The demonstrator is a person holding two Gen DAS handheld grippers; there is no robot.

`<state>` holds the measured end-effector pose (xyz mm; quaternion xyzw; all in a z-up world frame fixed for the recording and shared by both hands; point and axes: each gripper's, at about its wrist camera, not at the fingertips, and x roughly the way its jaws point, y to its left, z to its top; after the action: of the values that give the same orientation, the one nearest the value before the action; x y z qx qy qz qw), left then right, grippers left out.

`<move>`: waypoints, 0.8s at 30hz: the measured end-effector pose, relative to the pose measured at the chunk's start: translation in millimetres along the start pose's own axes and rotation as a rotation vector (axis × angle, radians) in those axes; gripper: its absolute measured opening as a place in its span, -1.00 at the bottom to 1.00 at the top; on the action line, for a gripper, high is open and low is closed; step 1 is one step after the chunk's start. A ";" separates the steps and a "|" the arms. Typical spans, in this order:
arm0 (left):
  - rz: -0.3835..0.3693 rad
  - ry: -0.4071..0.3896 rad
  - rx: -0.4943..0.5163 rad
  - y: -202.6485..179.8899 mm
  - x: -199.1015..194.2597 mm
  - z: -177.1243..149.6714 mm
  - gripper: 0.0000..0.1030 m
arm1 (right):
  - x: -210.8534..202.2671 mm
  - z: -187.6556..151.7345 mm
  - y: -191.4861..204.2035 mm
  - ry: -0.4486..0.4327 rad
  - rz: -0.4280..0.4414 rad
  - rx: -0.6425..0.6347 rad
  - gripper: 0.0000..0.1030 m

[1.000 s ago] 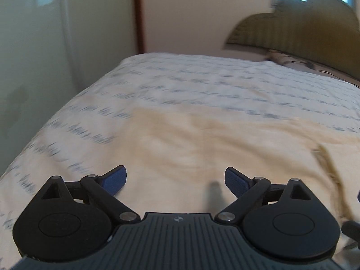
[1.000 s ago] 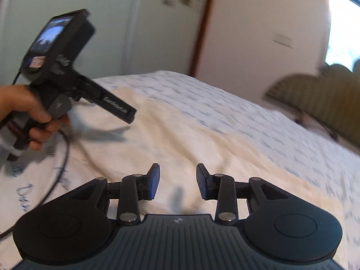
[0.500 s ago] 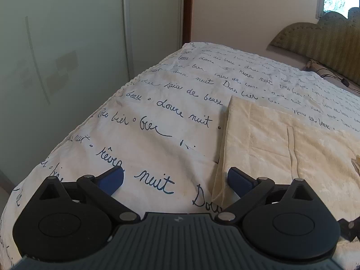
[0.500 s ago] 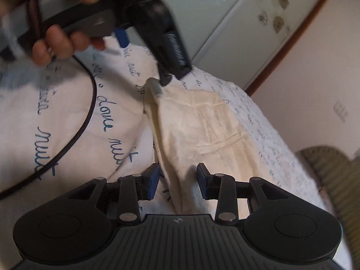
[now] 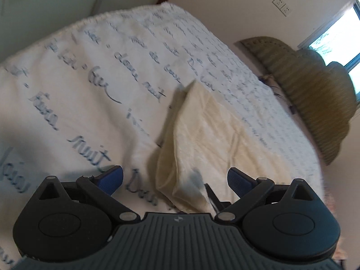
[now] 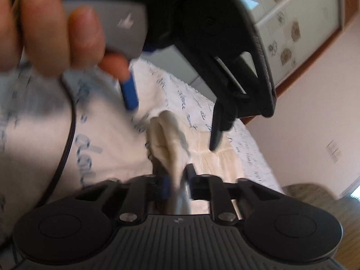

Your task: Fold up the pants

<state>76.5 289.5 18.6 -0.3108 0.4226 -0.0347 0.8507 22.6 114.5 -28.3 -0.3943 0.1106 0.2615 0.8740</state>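
Cream pants (image 5: 202,135) lie on the bed, one end lifted into a peaked fold. My left gripper (image 5: 175,180) is open, its blue pads spread wide on either side of the near edge of the pants. In the right wrist view my right gripper (image 6: 176,184) is shut on a bunched edge of the pants (image 6: 171,139) and holds it raised. The left gripper (image 6: 173,117) hangs just above that fold, held by a hand (image 6: 45,29), with its fingers apart.
The bed has a white cover with blue script (image 5: 90,78). A green padded headboard (image 5: 315,94) is at the far right. A wardrobe (image 6: 292,22) stands behind the bed. A black cable (image 6: 67,135) crosses the cover at left.
My right gripper has closed on the pants' edge and lifted it. My left gripper has swung over the same end of the pants, which is now raised off the bed.
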 end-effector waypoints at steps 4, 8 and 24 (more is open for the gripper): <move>-0.089 0.037 -0.067 1.6 16.1 12.6 0.94 | -13.7 -2.6 -36.5 -0.045 0.055 0.199 -0.82; -0.221 0.086 -0.165 1.6 39.7 22.7 0.93 | -30.2 -0.2 -53.5 -0.083 0.064 0.259 -0.82; -0.097 -0.018 -0.116 -24.4 63.3 16.0 -0.74 | -58.7 -42.7 -118.3 -0.044 0.141 0.563 -0.81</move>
<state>133.9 257.5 -4.7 -0.3797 0.4009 -0.0485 0.8323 38.3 -4.5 41.4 -0.1215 0.1870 0.2893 0.9309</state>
